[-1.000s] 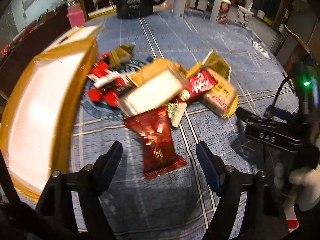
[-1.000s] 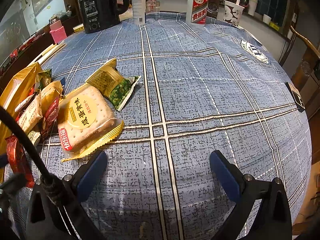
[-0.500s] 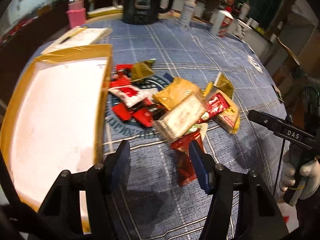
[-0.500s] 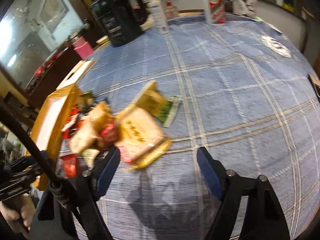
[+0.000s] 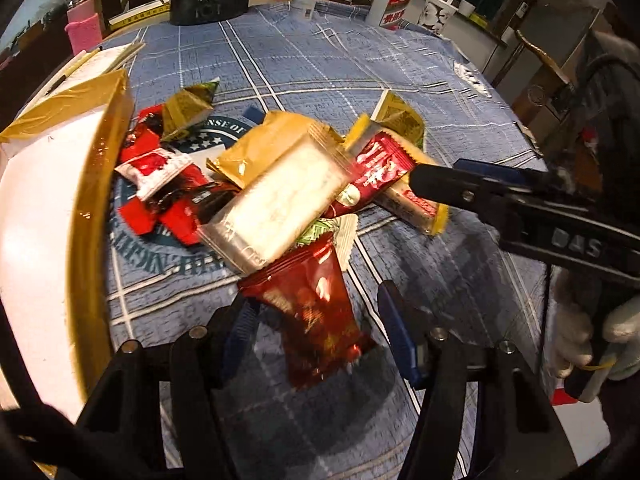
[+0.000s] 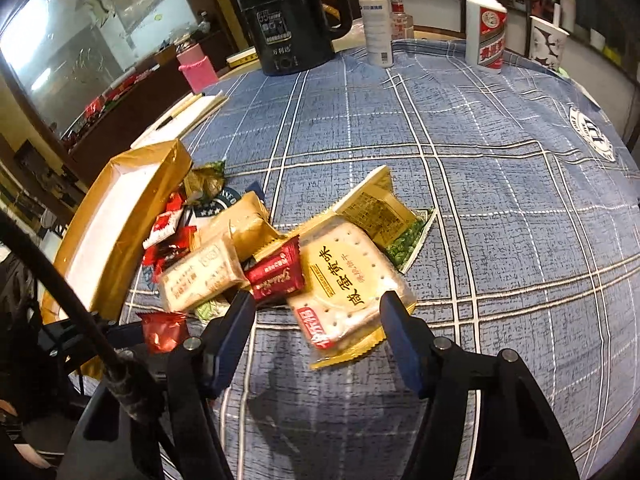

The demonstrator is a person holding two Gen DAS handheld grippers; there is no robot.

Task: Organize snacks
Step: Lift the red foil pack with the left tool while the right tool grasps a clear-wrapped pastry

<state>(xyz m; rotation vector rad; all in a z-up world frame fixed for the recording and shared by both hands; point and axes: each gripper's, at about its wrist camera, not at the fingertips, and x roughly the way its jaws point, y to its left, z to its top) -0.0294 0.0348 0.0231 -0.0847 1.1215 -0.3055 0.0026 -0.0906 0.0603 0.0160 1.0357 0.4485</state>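
A pile of wrapped snacks lies on the blue checked tablecloth beside a gold-edged box (image 5: 48, 216) with a white inside. My left gripper (image 5: 316, 320) is open, its fingers on either side of a dark red packet (image 5: 316, 312) at the pile's near end. My right gripper (image 6: 320, 316) is open, its fingers astride the near edge of a yellow cracker packet (image 6: 344, 280). A clear white biscuit pack (image 5: 280, 204) and a red bar (image 6: 276, 276) lie in the pile. The right gripper also shows in the left wrist view (image 5: 460, 184), beside the cracker packet.
A black kettle (image 6: 288, 16), a white spray bottle (image 6: 376, 28), a white liquor bottle (image 6: 486, 32), a paper cup (image 6: 546, 42) and a pink bottle (image 6: 196, 66) stand at the table's far edge. A notepad (image 6: 180, 118) lies behind the box.
Both grippers have moved in on the pile. The left one has come forward so that the dark red packet lies between its fingers. The right one has closed on the yellow cracker packet's edge.
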